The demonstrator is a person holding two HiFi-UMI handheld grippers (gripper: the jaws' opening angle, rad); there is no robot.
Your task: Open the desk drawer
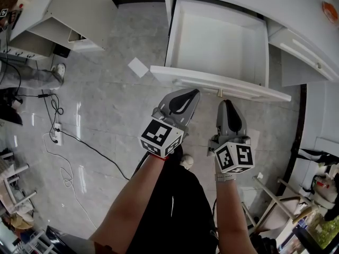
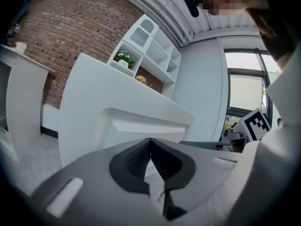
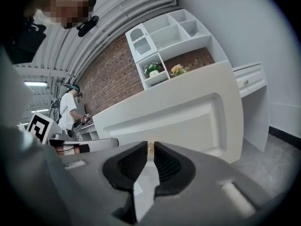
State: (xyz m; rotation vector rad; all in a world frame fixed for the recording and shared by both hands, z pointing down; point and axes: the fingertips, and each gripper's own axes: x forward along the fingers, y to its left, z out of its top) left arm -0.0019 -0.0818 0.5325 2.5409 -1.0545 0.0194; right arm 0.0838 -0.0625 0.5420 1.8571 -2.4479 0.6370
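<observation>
The white desk drawer (image 1: 212,41) stands pulled far out, its inside bare. Its front panel (image 1: 233,86) faces me and fills both gripper views (image 2: 141,112) (image 3: 188,112). A small brass knob (image 1: 219,92) sticks out of that panel. My right gripper (image 1: 225,101) is right at it: the knob (image 3: 149,149) shows in the thin slit between the tips, which my right gripper (image 3: 150,147) holds closed on it. My left gripper (image 1: 195,92) hangs just below the panel's edge, left of the knob. The left gripper (image 2: 150,140) is shut, tips touching, with nothing in them.
A closed white drawer (image 1: 304,52) sits to the right of the open one. A white cabinet (image 1: 63,15) stands at far left, with a power strip (image 1: 57,134) and cables on the grey floor. Wooden frames and clutter (image 1: 318,184) crowd the lower right. A person (image 3: 70,109) stands in the background.
</observation>
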